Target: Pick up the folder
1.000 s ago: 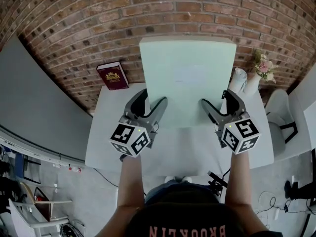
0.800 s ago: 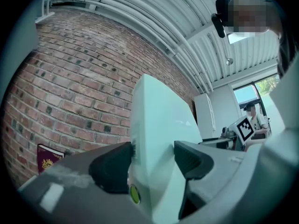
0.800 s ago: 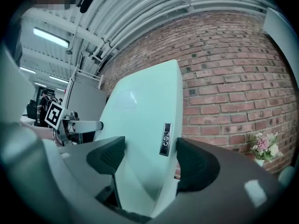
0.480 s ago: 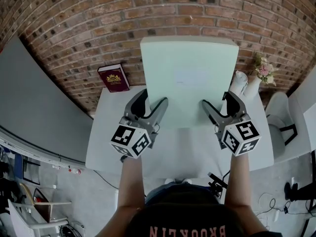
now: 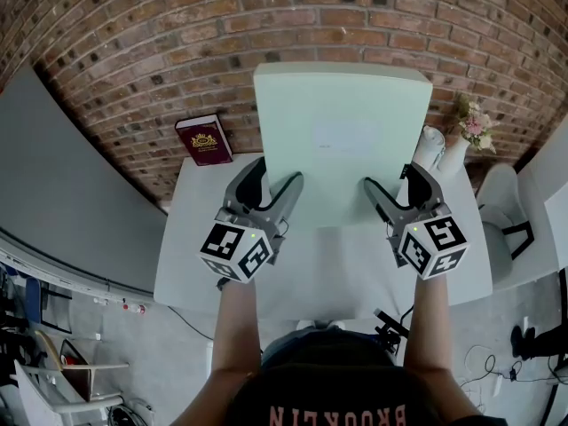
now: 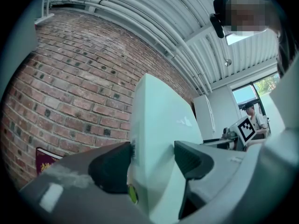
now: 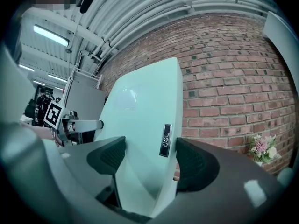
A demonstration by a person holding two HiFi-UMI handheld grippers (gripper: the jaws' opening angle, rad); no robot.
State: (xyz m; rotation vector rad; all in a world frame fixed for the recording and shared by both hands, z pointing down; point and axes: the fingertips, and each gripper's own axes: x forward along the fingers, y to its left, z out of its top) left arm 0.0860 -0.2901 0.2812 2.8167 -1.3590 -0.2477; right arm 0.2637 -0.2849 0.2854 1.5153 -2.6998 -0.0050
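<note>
A thick pale green folder (image 5: 342,145) is held off the white table (image 5: 191,238), its broad face toward the head view. My left gripper (image 5: 273,195) is shut on its lower left edge and my right gripper (image 5: 392,192) is shut on its lower right edge. In the left gripper view the folder (image 6: 159,125) rises upright between the two dark pads of the left gripper (image 6: 152,164). In the right gripper view the folder (image 7: 145,106), with a small dark label on its spine, stands between the pads of the right gripper (image 7: 152,160).
A dark red book (image 5: 202,138) leans at the table's back left against the brick wall. A white jug (image 5: 429,143) and a vase of flowers (image 5: 470,118) stand at the back right. A pale chair (image 5: 501,202) is to the right of the table.
The folder has drifted very slightly to the right in the head view. Both grippers keep the same hold on it.
</note>
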